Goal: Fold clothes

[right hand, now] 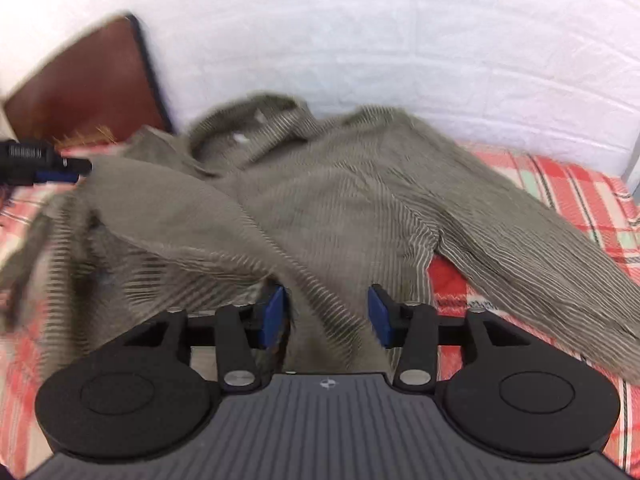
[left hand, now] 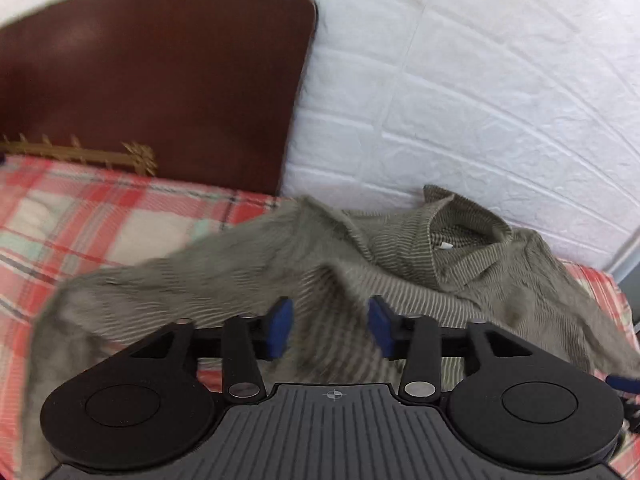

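- One white wall with a brick-like pattern filled the background behind the bed.
- Red, cream and pale green plaid bedding covered the bed, running up to that wall.
- Dark brown and glossy, the headboard stood at the left end, with a gold ornament near its lower edge.
- Olive with thin pale stripes, the shirt lay spread on the bedding, collar towards the wall, one sleeve stretched out to the right in the right wrist view.
- Hovering over the shirt's near part, the left gripper had its blue pads apart, blurred cloth between them but not pinched.
- Likewise spread, the right gripper had a ridge of shirt cloth rising between its pads, neither pad pressing it.
- Smallest of all, a white tag showed inside the collar.
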Demonstrator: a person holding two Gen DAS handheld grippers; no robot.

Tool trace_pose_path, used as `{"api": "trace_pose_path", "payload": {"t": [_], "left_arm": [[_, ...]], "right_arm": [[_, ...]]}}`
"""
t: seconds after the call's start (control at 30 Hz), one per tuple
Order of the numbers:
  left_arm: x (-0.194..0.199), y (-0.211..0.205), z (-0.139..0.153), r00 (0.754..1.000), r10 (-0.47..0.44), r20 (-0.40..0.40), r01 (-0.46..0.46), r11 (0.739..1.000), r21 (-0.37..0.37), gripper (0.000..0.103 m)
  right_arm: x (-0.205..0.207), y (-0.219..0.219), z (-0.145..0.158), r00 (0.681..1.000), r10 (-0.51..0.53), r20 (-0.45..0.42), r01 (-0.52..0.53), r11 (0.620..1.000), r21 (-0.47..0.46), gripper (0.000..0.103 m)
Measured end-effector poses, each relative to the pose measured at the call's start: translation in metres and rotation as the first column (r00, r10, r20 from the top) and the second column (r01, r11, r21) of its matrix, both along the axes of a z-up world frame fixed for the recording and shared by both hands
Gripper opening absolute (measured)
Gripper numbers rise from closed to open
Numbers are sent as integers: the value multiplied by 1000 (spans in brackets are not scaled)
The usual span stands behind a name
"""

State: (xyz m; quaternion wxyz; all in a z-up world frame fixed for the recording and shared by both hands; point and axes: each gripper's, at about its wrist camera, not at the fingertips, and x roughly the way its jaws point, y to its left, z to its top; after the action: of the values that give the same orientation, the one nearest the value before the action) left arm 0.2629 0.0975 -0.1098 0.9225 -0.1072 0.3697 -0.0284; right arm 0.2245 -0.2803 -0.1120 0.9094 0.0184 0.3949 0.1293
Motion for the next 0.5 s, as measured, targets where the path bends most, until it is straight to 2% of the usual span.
{"api": "trace_pose_path", "payload": {"t": [0.1, 0.23, 0.33, 0.47, 0.5], "left_arm": [[-55, 13, 13, 998, -19, 56, 17, 1000, 24, 80], [-100, 13, -13, 1000, -23, -1, 23, 999, 35, 82], [-114, 4, -42, 997, -46, -56, 47, 999, 26, 82], [-114, -8, -62, 992, -92, -83, 86, 994, -67, 82], [-110, -11, -66, 992, -92, -89, 87, 994, -63, 83]], "right_arm": [[-34, 1, 8, 998, 46, 44, -48, 998, 47, 57], [-68, 18, 0, 992, 119, 53, -121, 991, 53, 58], [-86, 40, -10, 986, 159, 48, -159, 987, -4, 58], [-110, 53, -15, 983, 174, 55, -172, 984, -44, 58], [-116, 55, -16, 983, 174, 58, -172, 984, -49, 58]]}}
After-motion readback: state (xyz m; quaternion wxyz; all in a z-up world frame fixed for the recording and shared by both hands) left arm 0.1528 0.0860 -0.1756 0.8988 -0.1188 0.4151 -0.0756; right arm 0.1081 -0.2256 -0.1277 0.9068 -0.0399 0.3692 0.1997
